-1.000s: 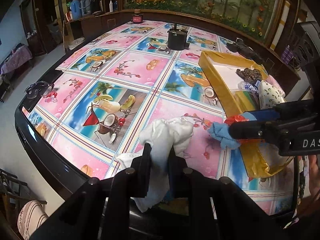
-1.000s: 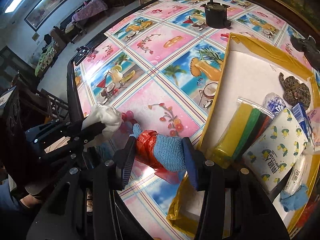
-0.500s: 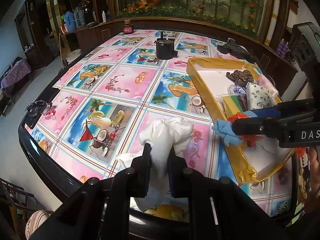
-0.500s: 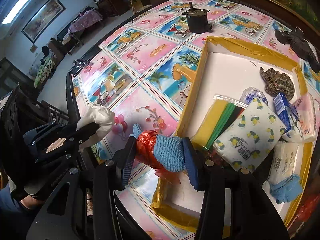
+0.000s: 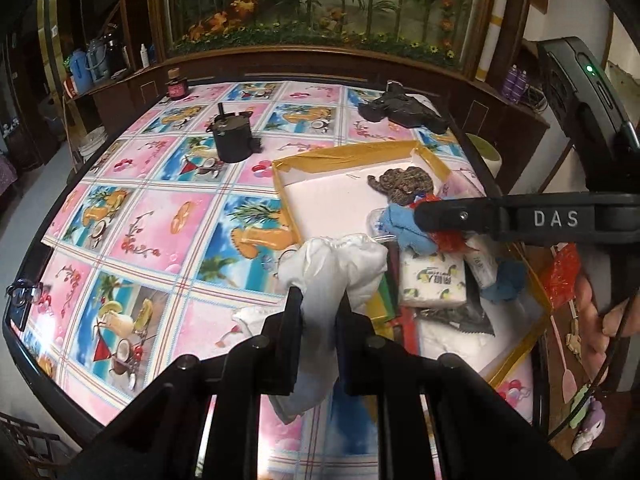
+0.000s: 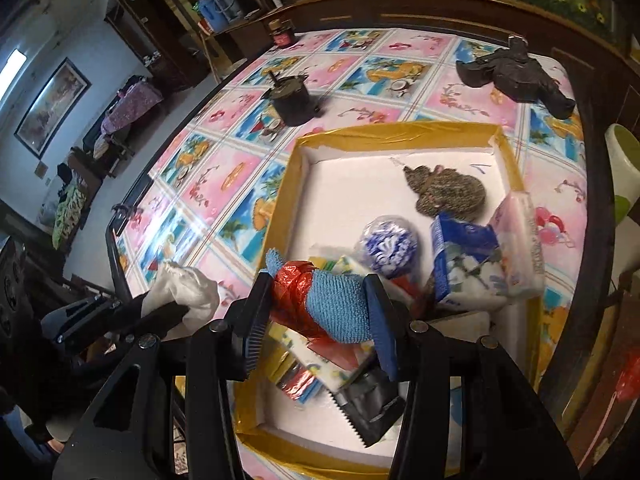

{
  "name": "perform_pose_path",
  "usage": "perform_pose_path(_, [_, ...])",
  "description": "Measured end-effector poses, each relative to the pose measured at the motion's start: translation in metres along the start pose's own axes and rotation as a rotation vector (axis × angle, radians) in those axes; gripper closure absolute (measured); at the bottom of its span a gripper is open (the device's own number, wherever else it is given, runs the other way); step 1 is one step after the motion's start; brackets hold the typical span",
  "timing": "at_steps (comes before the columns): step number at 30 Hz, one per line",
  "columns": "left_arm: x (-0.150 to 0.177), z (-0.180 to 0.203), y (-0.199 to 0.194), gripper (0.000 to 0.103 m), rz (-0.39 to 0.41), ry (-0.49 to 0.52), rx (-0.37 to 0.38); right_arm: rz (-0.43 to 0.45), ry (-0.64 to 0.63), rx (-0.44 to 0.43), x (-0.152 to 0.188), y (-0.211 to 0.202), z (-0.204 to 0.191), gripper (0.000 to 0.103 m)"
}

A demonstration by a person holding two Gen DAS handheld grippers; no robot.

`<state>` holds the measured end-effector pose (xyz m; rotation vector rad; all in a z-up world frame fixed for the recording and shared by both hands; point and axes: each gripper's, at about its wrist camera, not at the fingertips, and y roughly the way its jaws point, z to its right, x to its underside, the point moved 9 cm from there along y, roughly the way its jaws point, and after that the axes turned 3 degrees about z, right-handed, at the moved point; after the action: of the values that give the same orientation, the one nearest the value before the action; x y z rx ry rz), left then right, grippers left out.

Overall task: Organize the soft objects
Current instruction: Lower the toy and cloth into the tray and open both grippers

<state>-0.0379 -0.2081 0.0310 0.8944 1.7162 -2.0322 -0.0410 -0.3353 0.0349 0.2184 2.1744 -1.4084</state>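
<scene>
A dark wooden wall unit with a planted display of orange flowers (image 5: 312,4) runs along the far side of the room, and a framed picture (image 6: 52,106) hangs on a pale wall to the left. The worktop (image 5: 160,216) is covered by a glossy cloth printed in pink and blue squares of fruit and cocktails.

On it, a shallow white tray (image 6: 344,184) with yellow-taped edges holds a crowd of things: a brown knitted piece (image 6: 448,194) toward the far end, a blue-and-white patterned ball (image 6: 388,246), a blue tissue packet (image 6: 464,260), a pink wrapped pack (image 6: 520,232) leaning on the tray's right wall, a lemon-print pack (image 5: 434,280) and a dark serrated-edge pouch (image 6: 368,408).

Beyond the tray stand a black pot-like object (image 5: 234,136) and a small red-labelled jar (image 5: 176,88); a dark crumpled garment (image 6: 516,76) lies at the far right. A pair of glasses (image 5: 22,292) rests at the worktop's left edge.

The left tool (image 5: 318,312) is pinching a white cloth (image 5: 336,264), held above the tray's near-left rim. The right tool (image 6: 316,308) is clamped on a blue knitted cloth bundled with red crinkled wrap (image 6: 320,300), above the packed near part of the tray, so these items crowd the space beneath it.
</scene>
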Motion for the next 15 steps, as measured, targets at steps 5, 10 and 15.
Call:
perform_pose_path(5, [0.002, 0.024, 0.021, 0.089, -0.039, 0.040, 0.025, 0.006, 0.036, 0.041, -0.021, 0.003, 0.026, 0.057])
perform_pose_path(10, [0.010, 0.035, 0.033, 0.089, -0.061, 0.064, 0.021, -0.020, 0.054, 0.074, -0.032, 0.022, 0.041, 0.057])
perform_pose_path(15, [0.011, 0.040, 0.037, 0.089, -0.041, 0.068, 0.001, -0.062, 0.052, 0.084, -0.037, 0.047, 0.045, 0.057])
